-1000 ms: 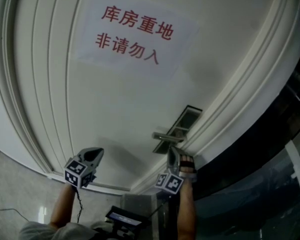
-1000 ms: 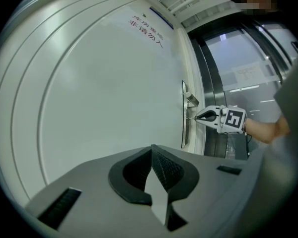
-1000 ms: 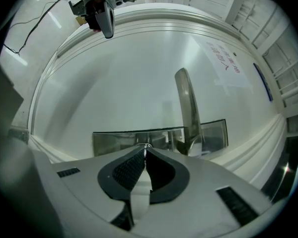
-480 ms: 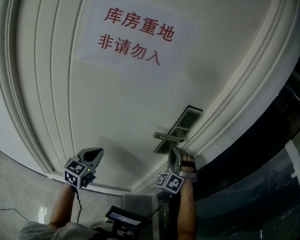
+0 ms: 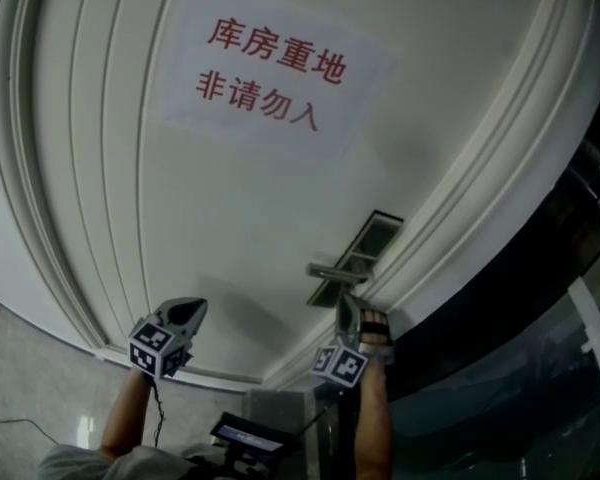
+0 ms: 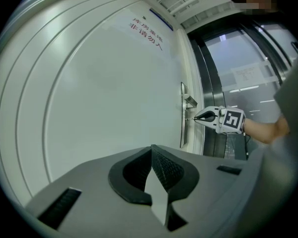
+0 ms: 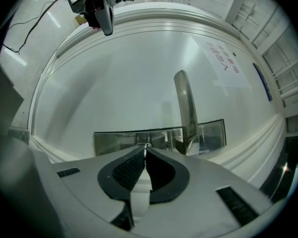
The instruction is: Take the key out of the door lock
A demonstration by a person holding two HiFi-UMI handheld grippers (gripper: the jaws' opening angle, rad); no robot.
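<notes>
A white door (image 5: 240, 198) carries a steel lock plate (image 5: 368, 245) with a lever handle (image 5: 336, 272). My right gripper (image 5: 346, 300) points at the plate just below the handle, shut on the small metal key (image 7: 145, 145), which sticks out of the lock between its fingertips. In the left gripper view the key (image 6: 194, 118) shows as a short pin between the plate and the right gripper (image 6: 198, 118). My left gripper (image 5: 194, 305) hangs well to the left, off the door face, shut with nothing in it; its pads meet at the tips (image 6: 152, 148).
A paper sign (image 5: 275, 73) with red characters is stuck high on the door. Raised mouldings (image 5: 450, 208) frame the door. Dark glass panels (image 5: 520, 308) stand to the right. A small device with a screen (image 5: 245, 435) and a cable hang near the person's body.
</notes>
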